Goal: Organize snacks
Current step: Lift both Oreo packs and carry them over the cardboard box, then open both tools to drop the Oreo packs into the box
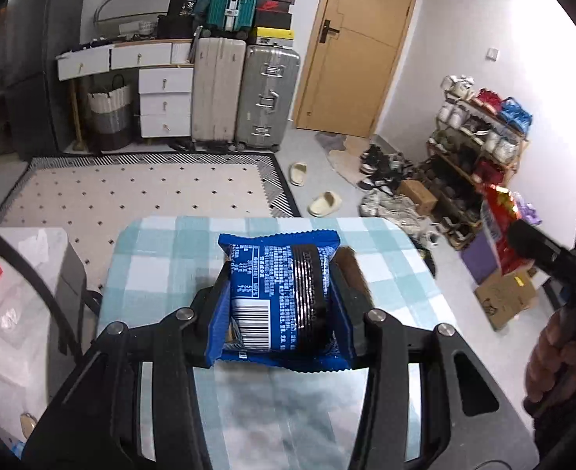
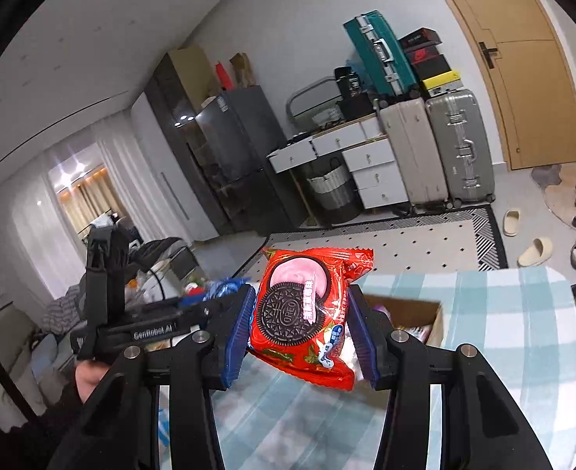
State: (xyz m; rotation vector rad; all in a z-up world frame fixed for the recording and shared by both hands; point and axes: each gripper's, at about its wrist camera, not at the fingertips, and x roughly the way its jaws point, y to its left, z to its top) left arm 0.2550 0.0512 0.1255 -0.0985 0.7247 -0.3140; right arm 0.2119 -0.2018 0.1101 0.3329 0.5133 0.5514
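My left gripper [image 1: 280,274] is shut on a blue Oreo packet [image 1: 280,297], held back side up above the checked tablecloth [image 1: 162,266]. A corner of a cardboard box [image 1: 352,270] shows just behind the packet. My right gripper [image 2: 301,309] is shut on a red Oreo packet [image 2: 307,313], held in the air above the table. The red packet also shows at the right edge of the left wrist view [image 1: 501,227]. An open cardboard box [image 2: 405,313] with snacks inside sits on the table just behind the red packet. The left gripper's body [image 2: 131,325] with the blue packet shows at the left.
The table [image 2: 523,313] has a blue and white checked cloth. Beyond its far edge lie a dotted rug [image 1: 131,192], slippers [image 1: 323,203] and suitcases [image 1: 245,94]. A shoe rack [image 1: 476,145] and a floor box [image 1: 503,297] stand at the right. A side table [image 1: 25,282] stands at the left.
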